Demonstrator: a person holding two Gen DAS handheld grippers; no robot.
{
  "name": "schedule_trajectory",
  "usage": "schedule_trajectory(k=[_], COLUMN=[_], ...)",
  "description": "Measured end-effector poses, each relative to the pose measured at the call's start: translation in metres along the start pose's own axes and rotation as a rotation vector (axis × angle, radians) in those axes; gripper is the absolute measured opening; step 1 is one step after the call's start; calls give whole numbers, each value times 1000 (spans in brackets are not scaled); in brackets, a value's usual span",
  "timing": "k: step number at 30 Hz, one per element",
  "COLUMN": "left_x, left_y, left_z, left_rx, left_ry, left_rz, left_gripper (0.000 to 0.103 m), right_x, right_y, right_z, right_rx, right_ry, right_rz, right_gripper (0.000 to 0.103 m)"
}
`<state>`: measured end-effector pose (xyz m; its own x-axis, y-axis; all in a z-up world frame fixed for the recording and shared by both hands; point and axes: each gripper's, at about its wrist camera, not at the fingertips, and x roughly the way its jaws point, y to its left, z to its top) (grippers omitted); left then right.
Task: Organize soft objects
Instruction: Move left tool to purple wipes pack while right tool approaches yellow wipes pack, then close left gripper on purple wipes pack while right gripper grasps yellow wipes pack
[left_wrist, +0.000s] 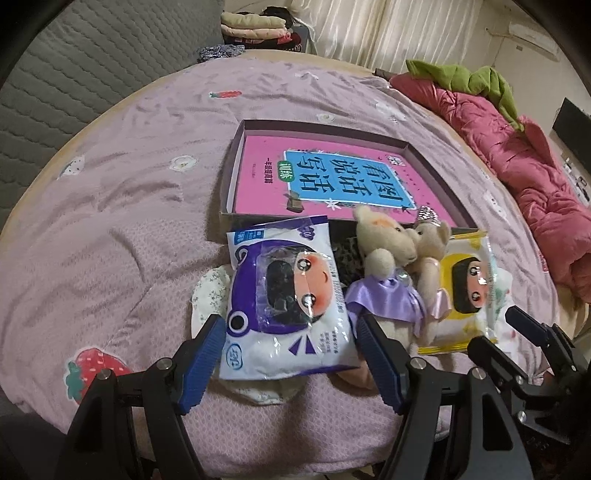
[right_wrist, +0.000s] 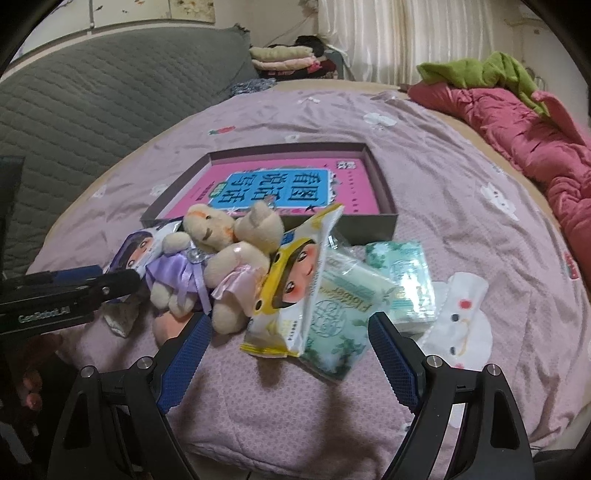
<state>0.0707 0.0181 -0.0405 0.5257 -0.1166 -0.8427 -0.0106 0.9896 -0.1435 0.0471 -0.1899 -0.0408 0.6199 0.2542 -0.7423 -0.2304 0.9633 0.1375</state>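
Observation:
On the lilac bedsheet lies a purple-and-white wipes pack, between the spread blue fingers of my open left gripper. To its right sit a teddy in a purple dress, a teddy in a pink dress and a yellow wipes pack. My right gripper is open just short of the tilted yellow wipes pack and a green tissue pack. A second green tissue pack lies beyond. Behind the pile is a shallow box holding a pink book.
A white face-print cloth lies right of the tissues, and a floral cloth sticks out under the purple pack. A red quilt with green fabric bunches at the right. A grey quilted headboard and folded clothes stand behind.

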Motion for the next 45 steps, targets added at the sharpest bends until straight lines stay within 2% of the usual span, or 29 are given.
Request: schedule_trajectory(k=[4,8,11,17,25,28,37,45], left_x=[7,11,11,17,33,38,36,20], left_y=[4,11,15,24,33,36,39,40], left_z=[-1,-1,2,11,20,21,21,20], left_rx=[4,-4,-14,-26,-52,-65,-87,-99], left_ry=[14,20,12,18,63,72,60,15], left_rz=[9,14,10,-9,-45,-63,-105,-112], left_gripper=[73,73,73,73,73,69,57,52], right_x=[9,17,22,28,38,42,45,35], right_y=[-3,-6,-4,-3,0,-3,-4,-10], right_z=[2,5,9,15,21,23,24,30], right_rx=[36,48,30,10,-34,-17,-15,5], right_ry=[20,51,63,61,70,65,64,19], right_rz=[53,91,96,75,54,66,69,81], right_gripper=[84,60,45,31,22,18,17,15])
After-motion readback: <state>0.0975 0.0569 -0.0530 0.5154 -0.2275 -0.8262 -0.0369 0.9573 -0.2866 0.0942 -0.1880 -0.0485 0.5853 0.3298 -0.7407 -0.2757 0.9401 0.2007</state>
